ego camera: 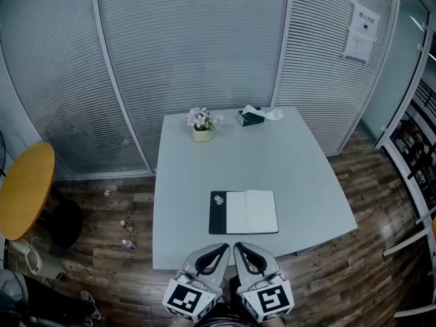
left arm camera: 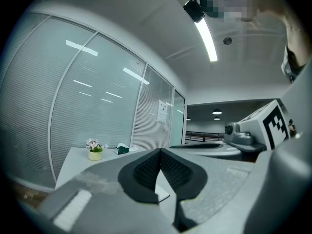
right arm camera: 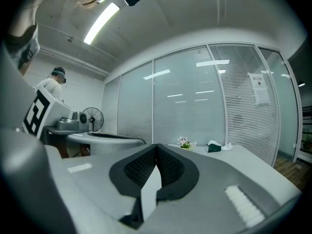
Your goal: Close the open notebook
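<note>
The open notebook (ego camera: 243, 212) lies flat near the front edge of the pale table (ego camera: 197, 176), its dark cover strip to the left and white pages to the right. My left gripper (ego camera: 223, 248) and right gripper (ego camera: 239, 246) hang side by side just short of the table's front edge, pointing level at the notebook and not touching it. Both are shut with nothing between the pads. In the left gripper view the jaws (left arm camera: 160, 150) meet at the tips. The right gripper view shows its jaws (right arm camera: 156, 146) closed the same way.
A small flower pot (ego camera: 202, 133) and a green tissue box (ego camera: 252, 118) stand at the table's far edge, before a glass wall with blinds. A round yellow table (ego camera: 24, 189) is on the left. A standing fan (right arm camera: 91, 118) and a person (right arm camera: 51, 87) are off to the side.
</note>
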Available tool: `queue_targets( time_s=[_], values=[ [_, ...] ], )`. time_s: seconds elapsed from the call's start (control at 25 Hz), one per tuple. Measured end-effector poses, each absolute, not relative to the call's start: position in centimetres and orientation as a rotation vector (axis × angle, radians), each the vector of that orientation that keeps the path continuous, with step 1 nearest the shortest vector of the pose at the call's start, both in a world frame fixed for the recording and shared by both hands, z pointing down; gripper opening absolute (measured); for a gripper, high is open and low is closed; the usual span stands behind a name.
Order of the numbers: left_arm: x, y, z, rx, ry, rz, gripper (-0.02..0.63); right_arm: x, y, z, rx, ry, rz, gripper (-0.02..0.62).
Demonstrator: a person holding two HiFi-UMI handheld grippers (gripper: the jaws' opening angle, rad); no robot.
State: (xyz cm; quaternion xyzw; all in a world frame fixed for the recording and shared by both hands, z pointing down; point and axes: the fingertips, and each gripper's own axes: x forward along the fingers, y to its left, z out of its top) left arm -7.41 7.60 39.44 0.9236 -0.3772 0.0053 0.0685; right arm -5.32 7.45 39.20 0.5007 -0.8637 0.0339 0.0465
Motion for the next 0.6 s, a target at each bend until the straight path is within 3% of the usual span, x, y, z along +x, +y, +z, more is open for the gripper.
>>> queue_targets(
  time_s=[0.6],
  values=[
    [-6.1,-2.3,39.5,2.689,-1.249,0.021,0.005,-3.8,-2.4,39.2,1.392,-2.687,0.153,0.003]
  ],
)
